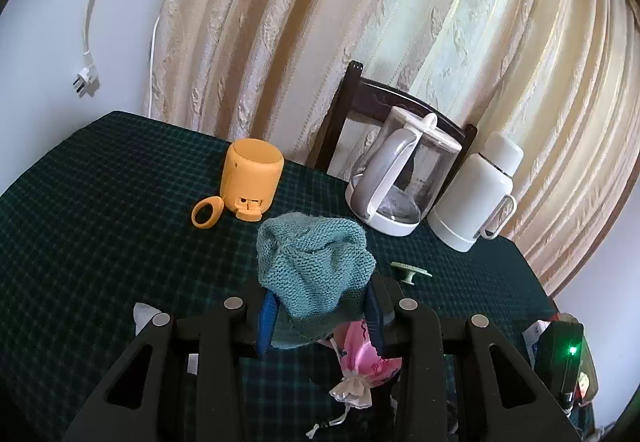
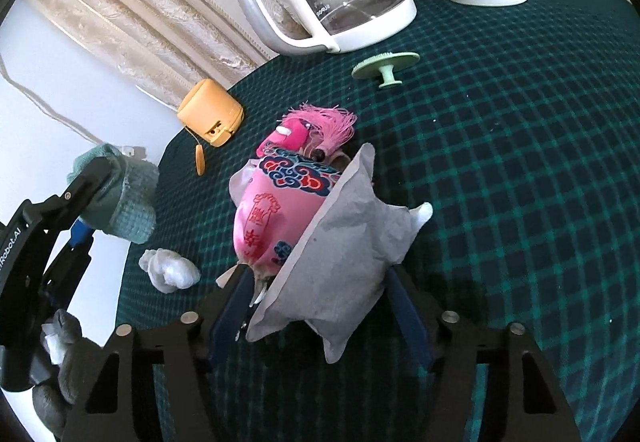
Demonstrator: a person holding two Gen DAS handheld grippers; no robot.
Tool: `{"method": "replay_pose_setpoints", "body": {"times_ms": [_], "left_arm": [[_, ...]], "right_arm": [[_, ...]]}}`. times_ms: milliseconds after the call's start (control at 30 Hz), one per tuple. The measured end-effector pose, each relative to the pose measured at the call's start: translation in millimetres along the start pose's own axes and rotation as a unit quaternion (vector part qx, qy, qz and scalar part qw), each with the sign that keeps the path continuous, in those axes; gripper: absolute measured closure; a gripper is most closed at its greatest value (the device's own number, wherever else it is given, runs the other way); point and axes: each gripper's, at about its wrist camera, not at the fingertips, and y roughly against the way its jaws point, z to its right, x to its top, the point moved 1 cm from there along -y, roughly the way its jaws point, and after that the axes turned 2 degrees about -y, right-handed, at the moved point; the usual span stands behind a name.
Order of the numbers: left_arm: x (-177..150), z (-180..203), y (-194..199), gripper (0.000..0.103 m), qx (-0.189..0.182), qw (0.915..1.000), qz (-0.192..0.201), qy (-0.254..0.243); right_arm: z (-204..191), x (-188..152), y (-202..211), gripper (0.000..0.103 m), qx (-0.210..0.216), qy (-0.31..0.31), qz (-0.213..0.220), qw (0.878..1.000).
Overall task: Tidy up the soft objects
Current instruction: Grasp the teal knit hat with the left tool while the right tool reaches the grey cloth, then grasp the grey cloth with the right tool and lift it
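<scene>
My left gripper (image 1: 320, 316) is shut on a teal knitted cloth (image 1: 314, 262) and holds it above the green checked table (image 1: 100, 202). The cloth also shows in the right wrist view (image 2: 124, 198), with the left gripper (image 2: 76, 202) around it. My right gripper (image 2: 320, 302) is shut on a grey fabric pouch (image 2: 340, 254). A pink embroidered sachet (image 2: 276, 210) with a tassel lies against the pouch's left side. It also shows below the cloth in the left wrist view (image 1: 366, 358). A crumpled white wad (image 2: 170, 270) lies on the table to the left.
An orange speaker (image 1: 250, 178) with a ring strap (image 1: 206, 213) stands at the back. A clear jug (image 1: 404, 178) and a white flask (image 1: 476, 194) stand back right. A green round brush (image 1: 410, 271) lies near them. A chair (image 1: 360, 98) stands behind the table.
</scene>
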Motion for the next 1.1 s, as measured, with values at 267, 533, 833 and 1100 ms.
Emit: {"method": "replay_pose_setpoints", "body": {"times_ms": [267,533,833,1100], "left_arm": [[-2.6,2.5,-2.3,0.066,0.0,1.0,-0.006,-0.003],[-2.9,2.2,-2.5,0.066,-0.002,1.0,-0.008,-0.004],[-6.7,5.4,-5.4,0.066,-0.006,0.9999,-0.011,-0.009],[-7.0,5.8,-5.1,0.066,-0.007,0.9999,-0.011,-0.006]], "right_arm": [[14.5,1.4,8.2,0.059,0.019,-0.018,-0.004,1.0],[35.7,-6.7,41.7,0.062,-0.013,-0.021,0.032,0.999],[43.5,-7.7,64.0,0.04,-0.053,-0.023,0.079,0.995],[6.4,-7.3,31.9,0.033,-0.112,0.047,0.076,0.99]]}}
